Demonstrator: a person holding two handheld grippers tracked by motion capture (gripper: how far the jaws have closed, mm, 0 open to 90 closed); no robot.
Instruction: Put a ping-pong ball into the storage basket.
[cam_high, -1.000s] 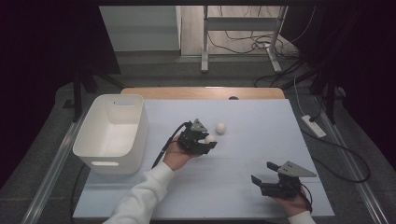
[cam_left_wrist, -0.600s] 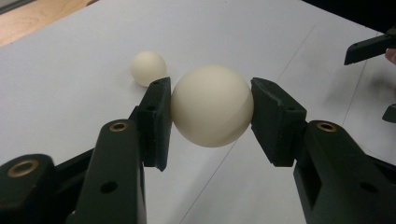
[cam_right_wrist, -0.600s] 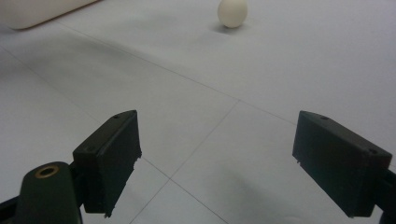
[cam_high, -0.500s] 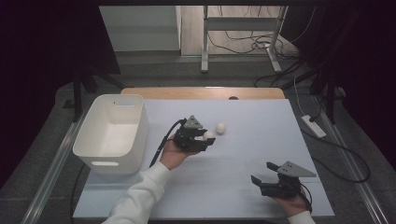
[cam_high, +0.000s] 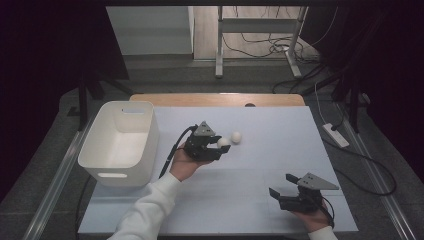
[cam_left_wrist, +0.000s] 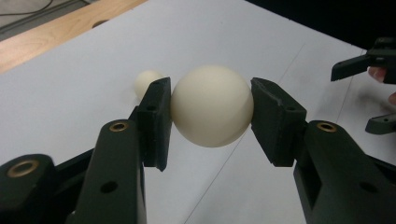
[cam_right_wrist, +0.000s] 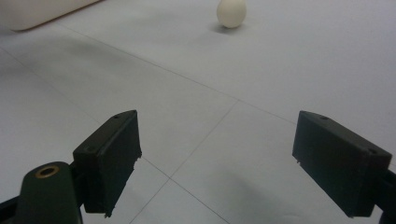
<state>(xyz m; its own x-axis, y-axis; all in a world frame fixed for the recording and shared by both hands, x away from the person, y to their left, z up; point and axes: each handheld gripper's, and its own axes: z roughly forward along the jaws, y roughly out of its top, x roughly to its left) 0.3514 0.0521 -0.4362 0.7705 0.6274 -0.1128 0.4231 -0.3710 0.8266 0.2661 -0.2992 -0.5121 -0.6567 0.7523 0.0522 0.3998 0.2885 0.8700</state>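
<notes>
My left gripper (cam_high: 222, 146) is shut on a cream ball (cam_left_wrist: 212, 106), pinched at its sides between both pads just above the white table (cam_high: 260, 165). In the high view the held ball (cam_high: 223, 142) sits at the table's middle. A second cream ball (cam_high: 236, 137) lies on the table just beyond it, and in the left gripper view that ball (cam_left_wrist: 145, 83) peeks out behind one jaw. My right gripper (cam_high: 283, 193) rests open near the front right, nothing between its jaws. In the right gripper view (cam_right_wrist: 217, 158) the loose ball (cam_right_wrist: 231, 12) lies far ahead.
A white bin (cam_high: 120, 142) stands on the table's left side, with nothing visible inside it. A wooden strip (cam_high: 215, 99) runs along the far edge. A power strip (cam_high: 336, 135) and cables lie on the floor to the right.
My left gripper has shifted slightly to the left with the ball still in it. The right gripper and the loose ball have stayed put.
</notes>
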